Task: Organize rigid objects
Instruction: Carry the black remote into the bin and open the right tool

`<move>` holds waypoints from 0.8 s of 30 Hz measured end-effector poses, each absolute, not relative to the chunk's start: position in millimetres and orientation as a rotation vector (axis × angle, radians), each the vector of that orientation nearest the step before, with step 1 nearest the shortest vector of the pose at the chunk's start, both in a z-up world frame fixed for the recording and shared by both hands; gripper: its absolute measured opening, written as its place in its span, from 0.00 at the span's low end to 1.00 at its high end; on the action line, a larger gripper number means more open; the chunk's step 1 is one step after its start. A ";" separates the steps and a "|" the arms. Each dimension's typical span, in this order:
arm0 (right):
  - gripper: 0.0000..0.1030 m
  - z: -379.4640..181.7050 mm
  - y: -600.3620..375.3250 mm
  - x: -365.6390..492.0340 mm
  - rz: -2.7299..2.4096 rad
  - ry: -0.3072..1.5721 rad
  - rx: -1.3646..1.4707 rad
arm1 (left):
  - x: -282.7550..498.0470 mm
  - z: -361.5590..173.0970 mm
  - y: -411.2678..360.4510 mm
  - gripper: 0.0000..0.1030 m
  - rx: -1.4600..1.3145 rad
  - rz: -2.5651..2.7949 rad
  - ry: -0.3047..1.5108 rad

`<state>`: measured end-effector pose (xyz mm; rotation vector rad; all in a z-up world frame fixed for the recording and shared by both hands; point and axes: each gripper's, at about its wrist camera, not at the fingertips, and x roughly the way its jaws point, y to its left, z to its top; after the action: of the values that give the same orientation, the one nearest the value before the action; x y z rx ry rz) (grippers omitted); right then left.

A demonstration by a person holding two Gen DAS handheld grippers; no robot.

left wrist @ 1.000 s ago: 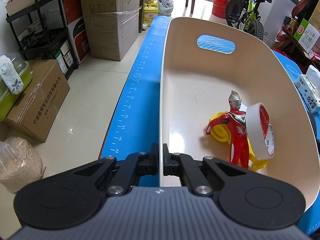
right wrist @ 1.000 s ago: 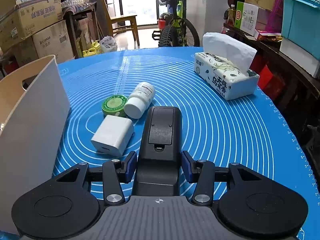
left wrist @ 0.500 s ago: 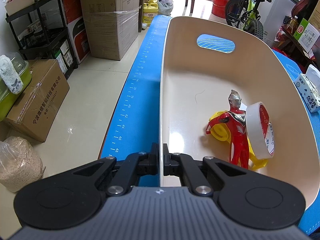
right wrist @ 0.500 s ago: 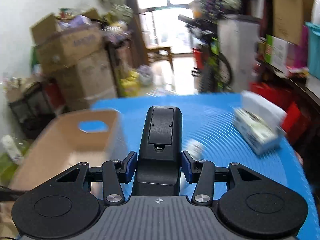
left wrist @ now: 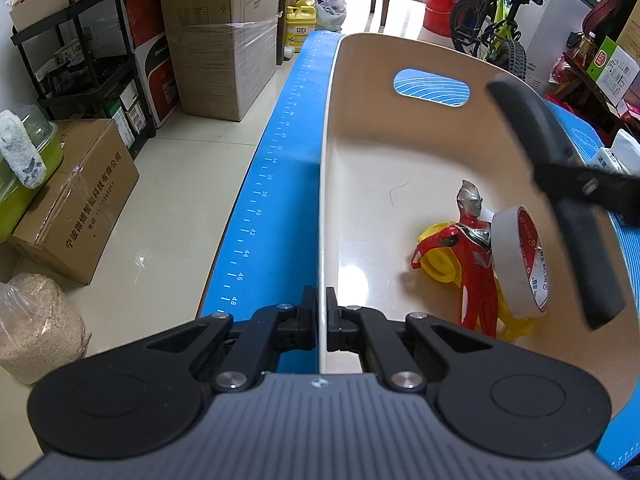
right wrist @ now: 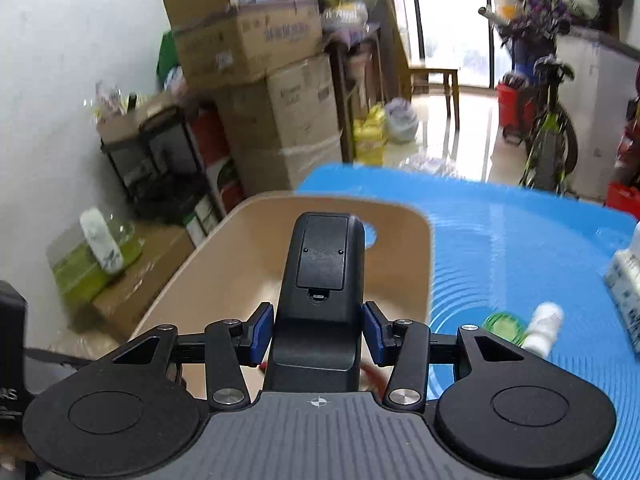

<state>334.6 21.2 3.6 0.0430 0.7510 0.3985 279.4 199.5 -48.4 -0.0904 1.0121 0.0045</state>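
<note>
Left tongs [left wrist: 322, 322] pinching bin rim [left wrist: 323, 200]; right tongs [right wrist: 318, 334] clamping black remote [right wrist: 322, 276] above bin.

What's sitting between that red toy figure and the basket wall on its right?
A roll of white tape stands on edge there, leaning against the red figure inside the basket; the left wrist view shows it.

Along my blue mat's [left wrist: 276, 184] edge I read ruler numbers 34 to 48. The cardboard box [left wrist: 76, 200] on the floor reads 宁波微缇智能科技有限公司. The yellow jug [left wrist: 301, 32] says 立白.
</note>
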 end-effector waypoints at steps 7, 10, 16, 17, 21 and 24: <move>0.52 -26.2 40.6 342.1 0.370 0.866 -0.060 | 279.3 -48.9 201.6 0.04 -0.090 0.004 1.012; 0.52 -27.8 40.0 343.1 0.361 0.869 -0.066 | 279.5 -49.2 201.5 0.04 -0.089 0.005 1.012; 0.57 -20.9 23.2 343.4 0.394 0.874 0.007 | 279.5 -49.5 201.1 0.04 -0.088 0.005 1.013; 0.57 -18.1 18.0 342.3 0.386 0.865 0.025 | 279.7 -49.7 200.9 0.04 -0.087 0.005 1.012; 0.57 -4.8 -5.1 341.9 0.357 0.837 0.097 | 279.8 -49.9 201.0 0.04 -0.089 0.005 1.013; 0.58 7.9 -24.1 338.4 0.337 0.793 0.130 | 279.7 -49.8 201.3 0.04 -0.087 0.005 1.011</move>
<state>338.4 -24.1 7.9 0.1300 0.7933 0.3372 279.7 201.3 -49.8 -0.0873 1.0111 0.0047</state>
